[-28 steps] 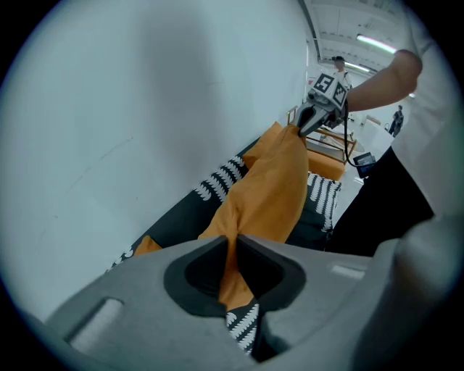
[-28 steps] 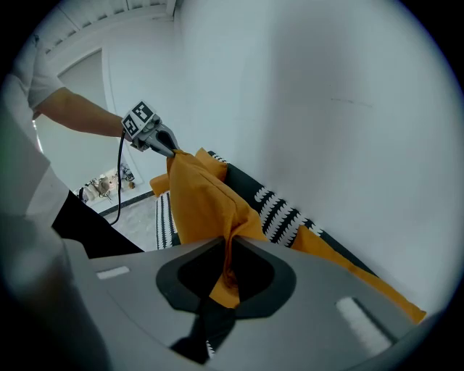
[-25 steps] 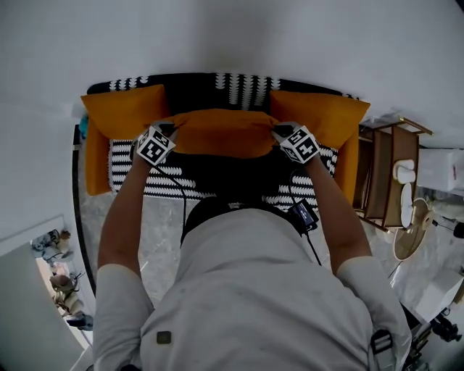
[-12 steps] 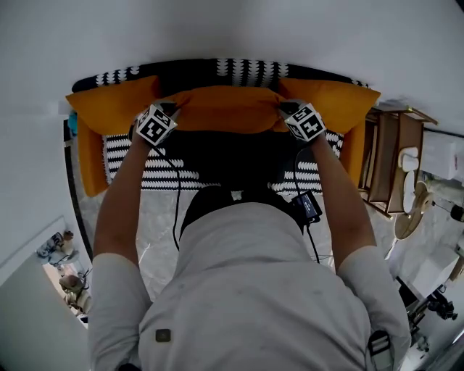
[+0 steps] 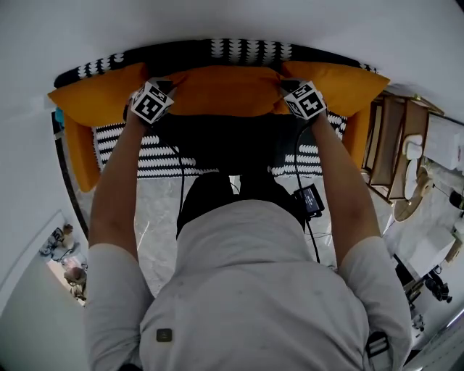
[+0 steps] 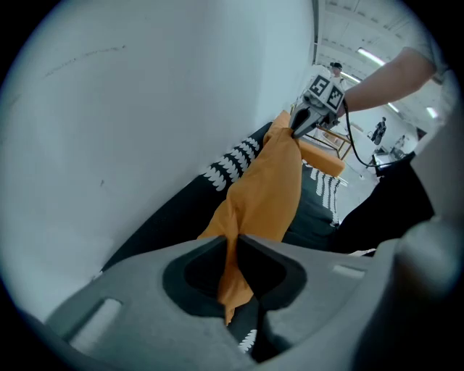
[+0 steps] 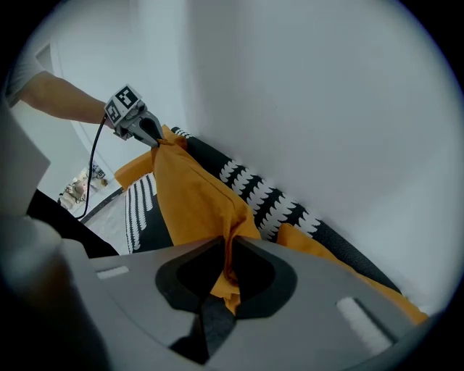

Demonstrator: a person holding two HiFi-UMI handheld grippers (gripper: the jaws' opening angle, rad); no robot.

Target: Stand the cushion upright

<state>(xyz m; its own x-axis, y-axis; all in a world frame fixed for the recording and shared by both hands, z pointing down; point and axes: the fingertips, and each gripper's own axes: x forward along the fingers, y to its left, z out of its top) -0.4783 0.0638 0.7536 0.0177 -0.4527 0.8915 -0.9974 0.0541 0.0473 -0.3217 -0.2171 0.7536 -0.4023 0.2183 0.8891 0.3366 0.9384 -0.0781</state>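
Note:
The middle orange cushion [image 5: 226, 90] stands against the sofa's back between two other orange cushions. My left gripper [image 5: 161, 93] is shut on its left top corner, my right gripper [image 5: 290, 94] on its right top corner. In the left gripper view the cushion [image 6: 268, 192] stretches from my jaws to the right gripper [image 6: 297, 129] at its far corner. In the right gripper view the cushion [image 7: 192, 196] runs to the left gripper [image 7: 156, 138]. Orange fabric is pinched between both pairs of pads.
The sofa [image 5: 239, 148] has a black and white patterned cover and stands against a white wall [image 5: 232, 22]. Orange cushions lie at its left [image 5: 94, 98] and right [image 5: 341, 83] ends. A wooden side table [image 5: 395, 145] stands on the right. The person's dark legs [image 5: 232, 196] are close to the seat.
Both grippers have carried the middle cushion away from me, toward the sofa's back and the wall. It now stands in line with the two side cushions. Both grips are unchanged.

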